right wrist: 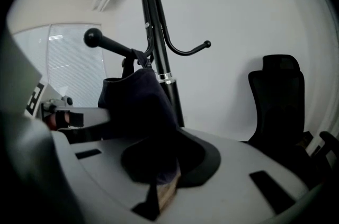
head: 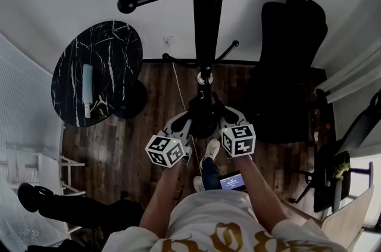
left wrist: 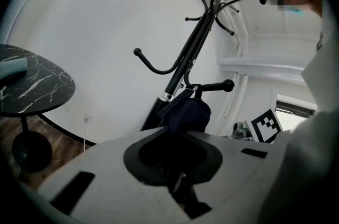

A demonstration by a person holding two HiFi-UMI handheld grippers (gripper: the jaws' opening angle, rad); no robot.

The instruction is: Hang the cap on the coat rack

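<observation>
Your left gripper (left wrist: 177,159) is clenched on the cap (left wrist: 186,112): the dark fabric runs straight down into the narrow gap between its jaws. Your right gripper (right wrist: 159,178) is likewise clamped on the cap from the opposite side, with the cloth pinched in its jaw gap and bulging up just above it. The cap sits between the two grippers, directly against the pole of the coat rack (head: 209,12). Its rear strap (left wrist: 177,101) lies over a ball-tipped peg (left wrist: 214,86) close to where that peg meets the pole, and the crown hangs below the peg. In the head view, both grippers point forward and converge on the pole. Their marker cubes, left (head: 165,151) and right (head: 239,140), sit side by side and apart. Your left forearm (head: 159,197) and right forearm (head: 260,191) reach out from your torso, angling inward toward the rack. Other curved pegs branch from the pole above and to either side of the cap. A round black marble-pattern table (head: 113,42) stands to the left of the rack and well apart from it. A black office chair (head: 292,60) stands to its right, on the dark wood floor (head: 119,143).
</observation>
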